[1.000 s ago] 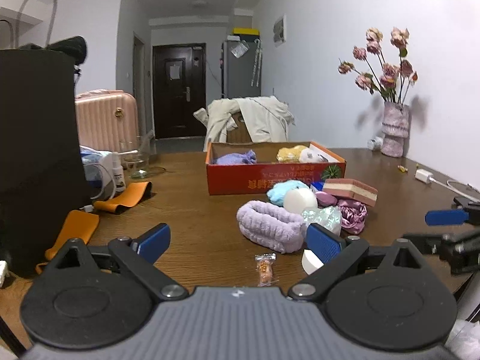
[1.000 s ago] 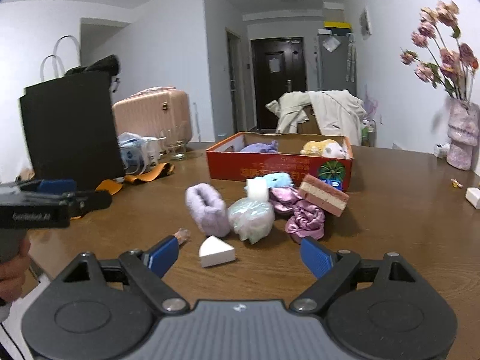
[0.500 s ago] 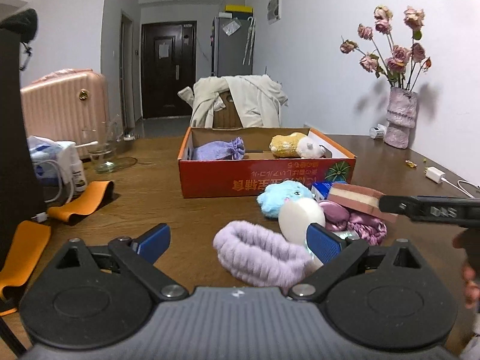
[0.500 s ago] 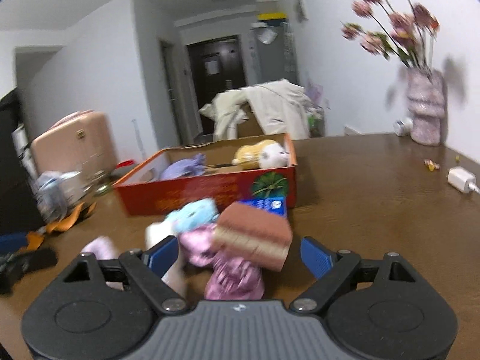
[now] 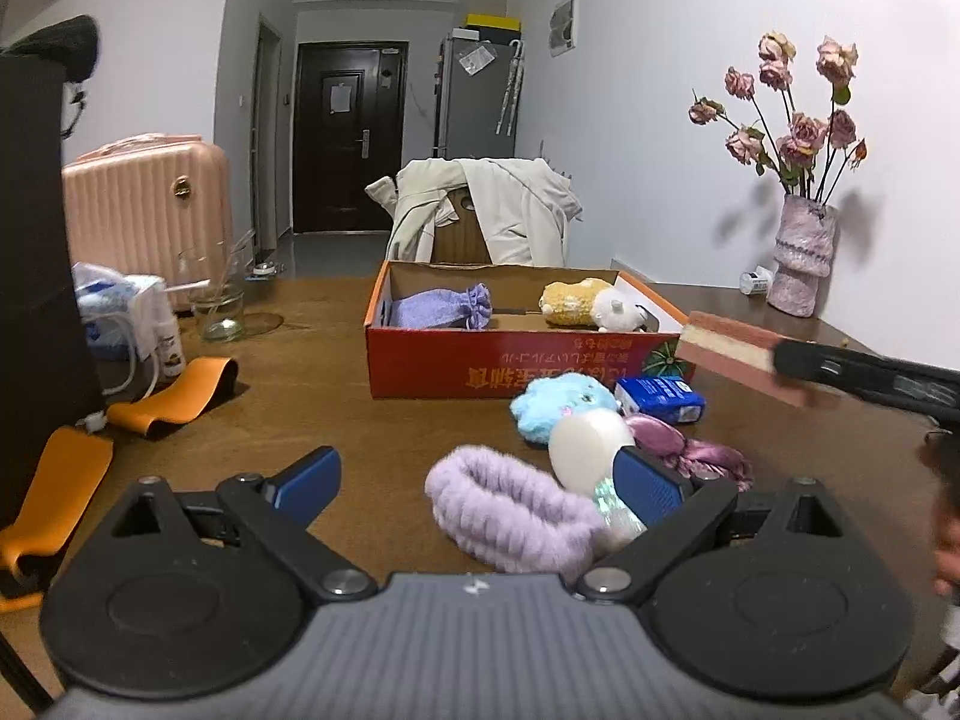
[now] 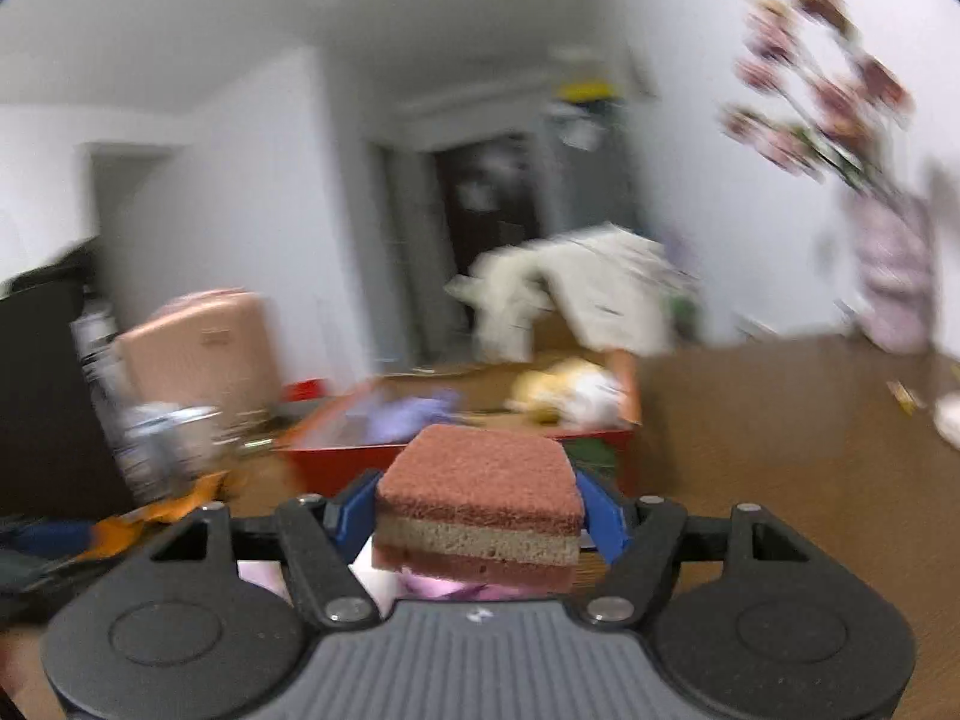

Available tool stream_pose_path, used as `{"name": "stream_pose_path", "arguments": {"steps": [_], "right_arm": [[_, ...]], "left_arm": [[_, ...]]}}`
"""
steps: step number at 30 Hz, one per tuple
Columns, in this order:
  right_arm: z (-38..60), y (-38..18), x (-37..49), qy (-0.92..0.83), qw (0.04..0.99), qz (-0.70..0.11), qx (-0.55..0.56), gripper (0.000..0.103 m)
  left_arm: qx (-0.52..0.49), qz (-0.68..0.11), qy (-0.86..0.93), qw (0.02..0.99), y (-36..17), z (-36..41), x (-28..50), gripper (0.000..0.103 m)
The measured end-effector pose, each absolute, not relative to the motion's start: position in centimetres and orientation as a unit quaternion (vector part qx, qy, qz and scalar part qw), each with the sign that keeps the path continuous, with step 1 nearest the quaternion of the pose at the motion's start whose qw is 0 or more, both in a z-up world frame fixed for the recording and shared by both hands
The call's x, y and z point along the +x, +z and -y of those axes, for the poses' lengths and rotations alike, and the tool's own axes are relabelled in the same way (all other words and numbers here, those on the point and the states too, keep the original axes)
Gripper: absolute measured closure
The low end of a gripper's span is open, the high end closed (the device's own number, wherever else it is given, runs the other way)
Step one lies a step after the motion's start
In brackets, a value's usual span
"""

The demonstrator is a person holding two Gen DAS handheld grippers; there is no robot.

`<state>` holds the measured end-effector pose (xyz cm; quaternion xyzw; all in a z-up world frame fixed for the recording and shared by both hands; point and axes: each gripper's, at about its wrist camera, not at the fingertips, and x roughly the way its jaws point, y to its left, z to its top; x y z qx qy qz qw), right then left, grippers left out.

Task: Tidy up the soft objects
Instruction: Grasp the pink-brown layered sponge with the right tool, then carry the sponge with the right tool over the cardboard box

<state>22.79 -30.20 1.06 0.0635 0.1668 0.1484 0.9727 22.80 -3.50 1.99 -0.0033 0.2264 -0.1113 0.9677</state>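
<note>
My right gripper [image 6: 477, 516] is shut on a layered pink and beige sponge [image 6: 480, 510] and holds it in the air near the right corner of the red cardboard box [image 5: 510, 360]; the sponge also shows in the left wrist view [image 5: 729, 351]. The box holds a purple pouch [image 5: 438, 309] and a yellow and white plush [image 5: 591, 306]. My left gripper [image 5: 477, 480] is open and empty, low over the table, just before a purple fluffy headband [image 5: 510, 510], a white egg-shaped object [image 5: 588, 450], a blue plush [image 5: 558, 405] and purple scrunchies [image 5: 702, 456].
A blue tissue pack [image 5: 660, 399] lies by the box. Orange bands [image 5: 174, 396], a glass jar [image 5: 219, 306] and a black bag [image 5: 36, 276] stand at the left. A vase of dried roses [image 5: 801, 264] stands at the back right. A chair with a coat [image 5: 480, 216] is behind the box.
My right gripper closed on the sponge, lifted it off the pile and carried it toward the box. My left gripper moved closer to the pile and stays open.
</note>
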Motion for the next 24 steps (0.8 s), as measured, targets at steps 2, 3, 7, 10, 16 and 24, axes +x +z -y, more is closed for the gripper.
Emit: {"name": "stream_pose_path", "arguments": {"steps": [2, 3, 7, 10, 16, 24], "right_arm": [[29.4, 0.8, 19.6, 0.219, 0.958, -0.18, 0.052, 0.034], [29.0, 0.4, 18.4, 0.244, 0.949, -0.192, 0.045, 0.034], [26.7, -2.8, 15.3, 0.332, 0.911, -0.244, 0.013, 0.034], [25.9, -4.8, 15.4, 0.354, 0.898, -0.262, 0.001, 0.034], [26.9, -6.2, 16.4, 0.315, 0.908, -0.273, -0.037, 0.031], [32.3, -6.3, 16.9, 0.224, 0.918, -0.288, 0.156, 0.035]], "left_arm": [[-0.015, -0.232, -0.113, 0.966, 2.0, 3.1, 21.4, 0.004], [-0.026, -0.237, -0.116, 0.964, 1.9, 2.9, 20.7, 0.004], [-0.059, -0.266, -0.144, 0.951, 0.5, 2.7, 18.5, 0.01], [-0.066, -0.305, -0.158, 0.937, -1.4, 3.5, 18.1, 0.03], [-0.087, -0.345, -0.189, 0.915, -3.7, 4.7, 18.1, 0.073], [-0.099, -0.343, -0.187, 0.915, -3.1, 4.6, 17.3, 0.052]]}}
